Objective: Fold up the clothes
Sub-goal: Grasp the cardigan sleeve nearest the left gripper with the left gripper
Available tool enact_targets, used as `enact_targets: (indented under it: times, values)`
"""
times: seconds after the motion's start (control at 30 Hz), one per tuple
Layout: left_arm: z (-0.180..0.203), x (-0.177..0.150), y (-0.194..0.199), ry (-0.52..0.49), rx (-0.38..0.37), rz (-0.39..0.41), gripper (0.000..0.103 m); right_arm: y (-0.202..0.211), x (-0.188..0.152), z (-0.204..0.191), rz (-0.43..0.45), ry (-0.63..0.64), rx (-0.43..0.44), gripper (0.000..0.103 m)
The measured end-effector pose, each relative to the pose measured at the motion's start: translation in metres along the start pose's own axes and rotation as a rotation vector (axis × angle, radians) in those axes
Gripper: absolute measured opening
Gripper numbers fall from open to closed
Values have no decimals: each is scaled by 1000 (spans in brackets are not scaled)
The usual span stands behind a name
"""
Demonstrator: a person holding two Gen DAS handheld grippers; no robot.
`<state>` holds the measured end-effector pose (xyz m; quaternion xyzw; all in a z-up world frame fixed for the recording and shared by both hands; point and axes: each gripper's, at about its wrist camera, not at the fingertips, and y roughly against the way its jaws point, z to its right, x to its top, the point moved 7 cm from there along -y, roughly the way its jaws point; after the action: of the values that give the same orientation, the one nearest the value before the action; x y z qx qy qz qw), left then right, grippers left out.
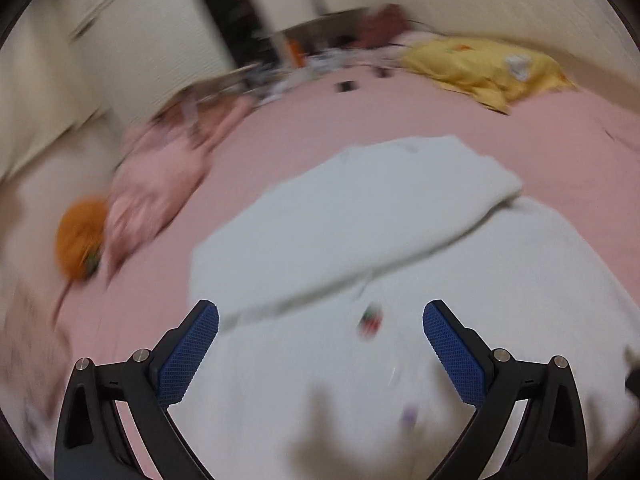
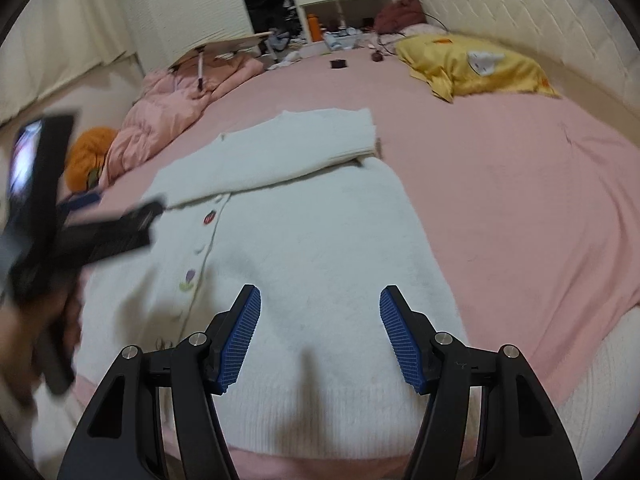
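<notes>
- On the bed (image 2: pixel 520 184), spread over its pink sheet, I see the white cardigan (image 2: pixel 304 264) lying flat with its button placket up; its long axis runs away from me toward the yellow pillow (image 2: pixel 476 68) and the headboard end, hem nearest the cameras.
- One sleeve (image 2: pixel 288 148) is already laid across the upper chest, slanting from the left shoulder side over to the right, cuff end at the far right.
- My right claw (image 2: pixel 320 336) hangs over the near hem, right of the placket, pads apart with nothing between them; the garment body lies straight ahead and below it.
- My left claw (image 1: pixel 320 344) is also apart and empty, over the left half near the strawberry button (image 1: pixel 370 320). In the right wrist view it shows as a dark smear at the left edge.
- I judge the right claw nearer the unfolded right edge of the body, the left nearer the folded sleeve and left edge, so each side fold would fall to its own hand.
- Hard to read: the left wrist view is blurred throughout, the cardigan's near left corner is hidden behind the left claw, the other sleeve is not visible, and the hem corners are cut off by the claw frames.
</notes>
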<state>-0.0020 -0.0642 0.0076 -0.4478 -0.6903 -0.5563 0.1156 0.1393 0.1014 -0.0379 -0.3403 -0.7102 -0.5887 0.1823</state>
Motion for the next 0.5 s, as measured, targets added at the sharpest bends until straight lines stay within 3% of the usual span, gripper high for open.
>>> enact_targets:
  times: [0.1,0.2,0.3,0.5]
  values:
    - [38,38,-27,-145,-33,30,99,-5,5,4,3,-23,6,63]
    - [85,62,-55,-271,-72,36,82,-10,6,6,-8,-37,27,63]
    - [127,75,-84,-367,-99,8,81,-15,5,8,-26,-58,58,63]
    - [165,77,-117,-478,-119,-50,81,-19,8,16,-43,-128,102,63]
